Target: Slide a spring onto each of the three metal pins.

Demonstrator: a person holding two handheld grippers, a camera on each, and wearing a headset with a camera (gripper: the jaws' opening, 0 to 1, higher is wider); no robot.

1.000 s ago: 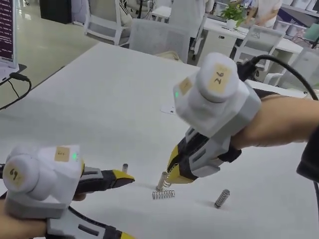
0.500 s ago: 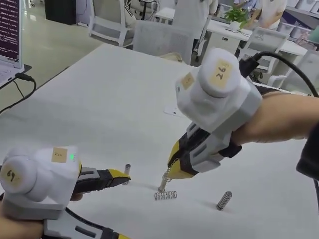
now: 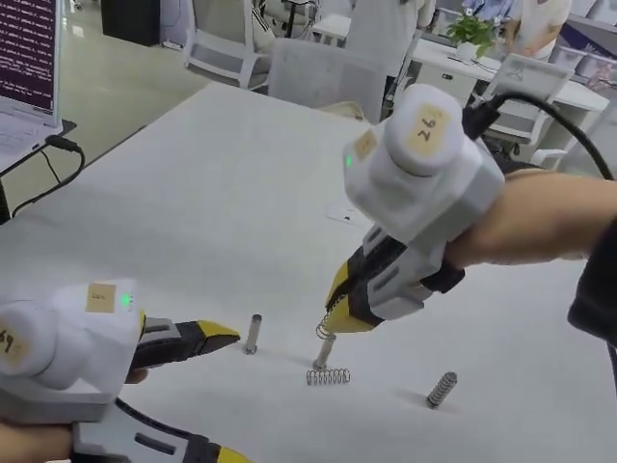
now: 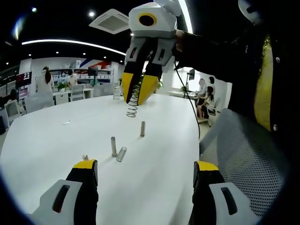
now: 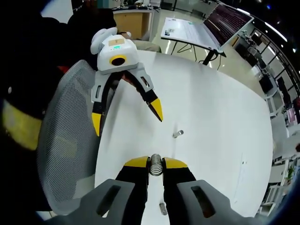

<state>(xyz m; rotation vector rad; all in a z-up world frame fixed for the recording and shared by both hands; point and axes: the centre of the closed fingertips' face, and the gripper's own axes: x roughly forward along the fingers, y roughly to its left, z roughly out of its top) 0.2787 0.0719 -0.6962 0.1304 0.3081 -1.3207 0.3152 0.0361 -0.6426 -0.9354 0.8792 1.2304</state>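
Spring no. 2 looks like the step in hand. Your right gripper (image 3: pixel 339 318) is clamped on a spring (image 3: pixel 326 330), gripped by its upper coils so it hangs off the jaw tips just above the middle pin (image 3: pixel 323 355), toward the near edge of the tabletop (image 3: pixel 193 193). Whether the bottom coil has caught the pin's top, I can't tell. Your left gripper (image 4: pixel 145 165) has its jaws wide apart and holds nothing; it sits low over the tabletop w/ one tip near the left pin (image 3: pixel 254 335), which is bare. A loose spring (image 3: pixel 328 376) lies flat just in front of the middle pin, on the near-edge side. Further right stands a coiled piece (image 3: pixel 442 389), prob. a pin w/ its spring already on, so approx. one of three done. Next move: line the spring's axis up w/ the middle pin, keep it vertical, lower till the coils swallow the top, then let go. Drop it off-centre and it'll likely tip and roll off. After that, the loose spring goes on the left pin.
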